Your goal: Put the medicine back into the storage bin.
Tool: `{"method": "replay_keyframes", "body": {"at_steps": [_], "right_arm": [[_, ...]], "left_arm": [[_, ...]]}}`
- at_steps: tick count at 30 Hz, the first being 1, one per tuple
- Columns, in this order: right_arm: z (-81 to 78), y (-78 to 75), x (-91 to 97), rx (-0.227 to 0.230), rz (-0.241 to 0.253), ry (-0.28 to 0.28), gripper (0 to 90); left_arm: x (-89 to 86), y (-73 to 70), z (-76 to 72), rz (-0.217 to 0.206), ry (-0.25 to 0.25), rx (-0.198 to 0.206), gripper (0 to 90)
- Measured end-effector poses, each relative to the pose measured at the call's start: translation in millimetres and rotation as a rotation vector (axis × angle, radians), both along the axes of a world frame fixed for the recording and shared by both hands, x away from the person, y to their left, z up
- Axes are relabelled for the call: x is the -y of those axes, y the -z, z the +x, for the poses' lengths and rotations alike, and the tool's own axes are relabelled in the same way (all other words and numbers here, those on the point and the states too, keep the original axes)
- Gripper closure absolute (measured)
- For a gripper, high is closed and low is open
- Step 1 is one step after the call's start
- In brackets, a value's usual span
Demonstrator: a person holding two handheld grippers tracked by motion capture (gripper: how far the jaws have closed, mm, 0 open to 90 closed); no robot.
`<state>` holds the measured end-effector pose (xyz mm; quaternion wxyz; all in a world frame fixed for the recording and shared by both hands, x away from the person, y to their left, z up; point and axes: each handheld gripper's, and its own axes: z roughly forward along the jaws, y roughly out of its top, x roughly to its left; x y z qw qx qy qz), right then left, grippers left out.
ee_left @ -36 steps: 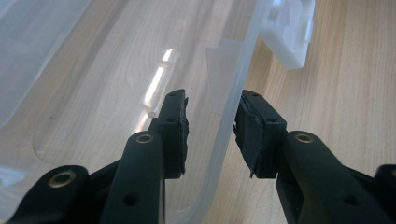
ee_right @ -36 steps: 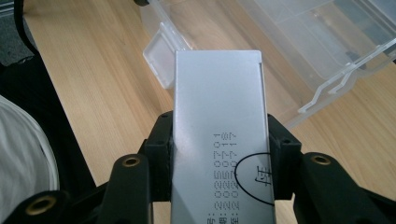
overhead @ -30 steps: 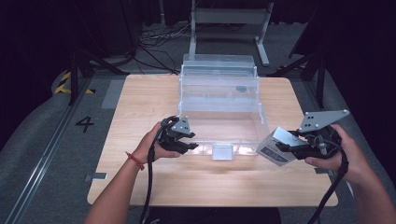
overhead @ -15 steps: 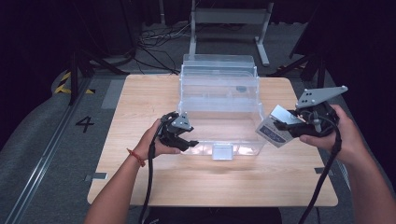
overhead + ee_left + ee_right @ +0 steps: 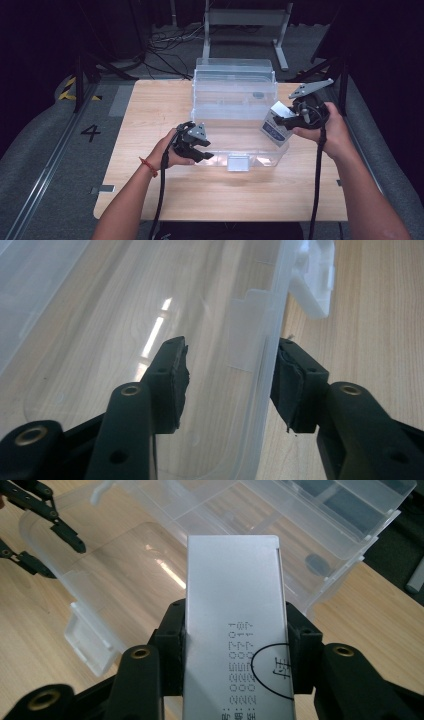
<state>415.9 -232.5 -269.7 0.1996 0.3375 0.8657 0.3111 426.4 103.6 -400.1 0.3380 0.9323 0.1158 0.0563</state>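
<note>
I am holding the silver carton [image 5: 234,625] clamped between the jaws of my right hand-held gripper [image 5: 289,118], above the right end of the clear bin [image 5: 235,107]. The bin is sitting open mid-worktop [image 5: 150,110], holding one small dark item [image 5: 258,94]. My left hand-held gripper [image 5: 227,385] is straddling the bin's near-left wall, jaws having just been closing, one pad touching it.

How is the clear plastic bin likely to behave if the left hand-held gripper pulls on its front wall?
The clear plastic bin looks thin-walled, so the front wall between the left hand-held gripper jaws would probably flex. Nearly empty, it seems light and may slide on the smooth wooden table rather than stay put. Its glossy surface could prove slippery under the pads.
</note>
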Motion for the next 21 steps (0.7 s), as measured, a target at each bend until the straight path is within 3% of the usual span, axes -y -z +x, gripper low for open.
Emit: {"method": "replay_keyframes", "body": {"at_steps": [6, 9, 21], "right_arm": [[10.0, 14.3, -8.7, -0.021, -0.003, 0.017, 55.3], [14.2, 22.0, -13.4, -0.026, -0.016, 0.024, 55.3], [26.5, 58.4, -14.1, -0.072, -0.044, 0.063, 55.2]], "left_arm": [[-3.0, 1.5, 0.2, -0.029, 0.022, -0.021, 60.4], [-2.7, 1.7, -1.0, -0.012, 0.028, -0.016, 63.1], [-3.9, 2.8, -1.4, -0.023, 0.020, -0.019, 63.3]]}}
